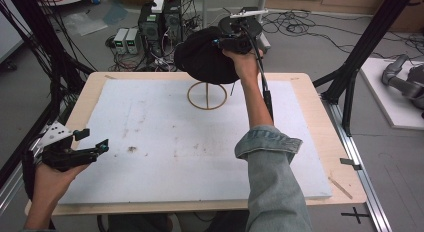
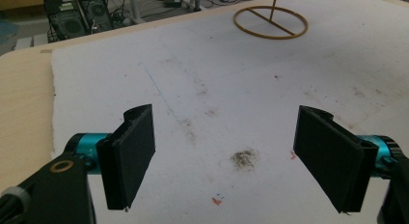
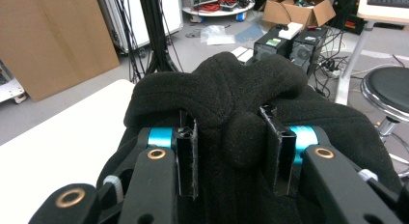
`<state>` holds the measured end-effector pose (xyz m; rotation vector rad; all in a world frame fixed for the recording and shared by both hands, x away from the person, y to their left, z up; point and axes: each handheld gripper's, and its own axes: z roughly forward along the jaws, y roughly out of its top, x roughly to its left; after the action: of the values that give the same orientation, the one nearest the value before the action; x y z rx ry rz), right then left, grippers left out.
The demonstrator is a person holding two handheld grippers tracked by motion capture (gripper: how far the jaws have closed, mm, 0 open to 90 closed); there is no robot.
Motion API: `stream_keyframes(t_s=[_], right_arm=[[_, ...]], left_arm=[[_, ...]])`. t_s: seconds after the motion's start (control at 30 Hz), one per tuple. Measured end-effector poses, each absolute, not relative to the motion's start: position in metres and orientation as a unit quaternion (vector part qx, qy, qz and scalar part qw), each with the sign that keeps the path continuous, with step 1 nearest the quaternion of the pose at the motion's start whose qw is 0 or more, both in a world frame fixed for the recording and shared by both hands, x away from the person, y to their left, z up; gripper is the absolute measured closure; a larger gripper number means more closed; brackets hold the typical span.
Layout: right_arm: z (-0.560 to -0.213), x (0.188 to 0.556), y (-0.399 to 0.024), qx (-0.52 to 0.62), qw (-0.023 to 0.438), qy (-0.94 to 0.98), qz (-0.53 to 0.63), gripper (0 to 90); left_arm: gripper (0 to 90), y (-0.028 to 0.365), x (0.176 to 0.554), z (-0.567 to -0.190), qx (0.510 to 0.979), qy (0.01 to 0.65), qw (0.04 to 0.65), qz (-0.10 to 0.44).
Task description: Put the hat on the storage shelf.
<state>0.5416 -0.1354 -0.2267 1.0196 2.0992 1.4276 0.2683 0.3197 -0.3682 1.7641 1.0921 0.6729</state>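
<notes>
A black fleece hat (image 1: 202, 59) hangs over the top of a wooden stand, whose ring base (image 1: 207, 95) rests on the far middle of the white foam board (image 1: 165, 142). My right gripper (image 1: 225, 43) is at the hat's right side, held up by a hand in a denim sleeve. In the right gripper view its jaws (image 3: 231, 151) pinch a fold of the hat (image 3: 231, 89). My left gripper (image 1: 97, 139) rests low at the board's front left, open with nothing between its pads (image 2: 226, 156). The ring base (image 2: 270, 22) lies far ahead of it.
The foam board covers most of a wooden table (image 1: 90, 92). Computer towers (image 1: 160, 19) and loose cables lie on the floor beyond the far edge. Black frame posts (image 1: 350, 87) stand at both sides, and a stool (image 3: 386, 93) is off to the right.
</notes>
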Motion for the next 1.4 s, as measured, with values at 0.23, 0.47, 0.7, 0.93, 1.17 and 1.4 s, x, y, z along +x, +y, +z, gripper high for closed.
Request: stream_keyframes(t_s=[0.23, 0.47, 0.7, 0.93, 1.17, 1.4], right_arm=[[-0.2283, 0.5420, -0.1353, 0.374, 0.195, 0.753, 0.504, 60.6], [-0.2301, 0.5428, -0.1344, 0.378, 0.193, 0.756, 0.499, 57.4], [-0.2313, 0.5435, -0.1339, 0.383, 0.188, 0.756, 0.497, 49.9], [-0.2306, 0.5426, -0.1344, 0.386, 0.187, 0.754, 0.496, 47.0], [-0.2296, 0.5416, -0.1363, 0.391, 0.184, 0.752, 0.497, 43.0], [-0.2246, 0.5369, -0.1405, 0.395, 0.185, 0.742, 0.508, 39.6]], left_arm=[[22.9, 0.3189, 0.2681, -0.3676, 0.717, 0.443, 0.463, 0.276], [22.9, 0.3188, 0.2681, -0.3676, 0.717, 0.443, 0.462, 0.276], [22.9, 0.3186, 0.2683, -0.3678, 0.717, 0.442, 0.463, 0.276], [22.9, 0.3183, 0.2680, -0.3674, 0.717, 0.442, 0.463, 0.276], [22.9, 0.3178, 0.2683, -0.3677, 0.716, 0.442, 0.464, 0.275], [22.9, 0.3173, 0.2680, -0.3665, 0.720, 0.439, 0.463, 0.275]])
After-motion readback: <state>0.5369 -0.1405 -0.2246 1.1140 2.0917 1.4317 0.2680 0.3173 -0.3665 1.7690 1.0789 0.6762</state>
